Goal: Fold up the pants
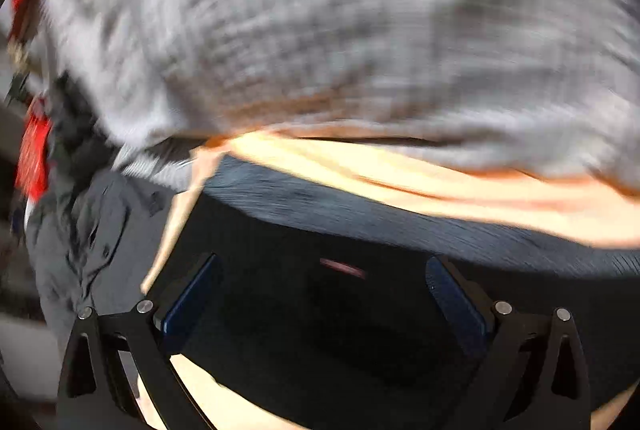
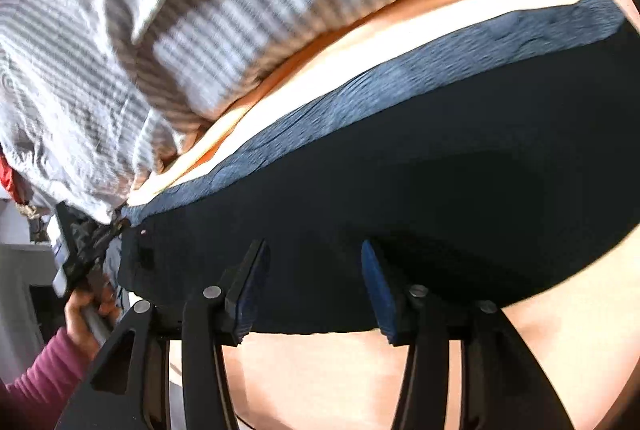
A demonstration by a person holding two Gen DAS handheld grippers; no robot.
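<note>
a: starting close in, the left gripper [image 1: 320, 294] has its blue-padded fingers [image 1: 192, 306] spread wide, with nothing pinched between them. dark cloth fills the gap, but i can't tell whether the pads touch it.

b: same for the right gripper [image 2: 316, 290]: jaws parted, a narrower gap than the left, and the near edge of the pants [image 2: 400, 190] lies between the fingertips [image 2: 376, 294], not clamped.

a: the pants are dark navy, lying flat across a pale peach surface [image 2: 320, 370]. in the right view their far edge shows as a lighter blue, wrinkled band [image 2: 360, 90].

b: in the left view the same pants [image 1: 340, 230] spread beyond the fingers, blurred, with the peach surface [image 1: 440, 190] showing past them.

a: further back, a grey-and-white striped cloth [image 2: 120, 50] is heaped, just beyond the pants' far edge.

b: at the far left of the right view, a hand [image 2: 86, 318] in a magenta sleeve [image 2: 40, 382] grips a handle. something red [image 1: 34, 150] sits at the left rim, too blurred to name.
</note>
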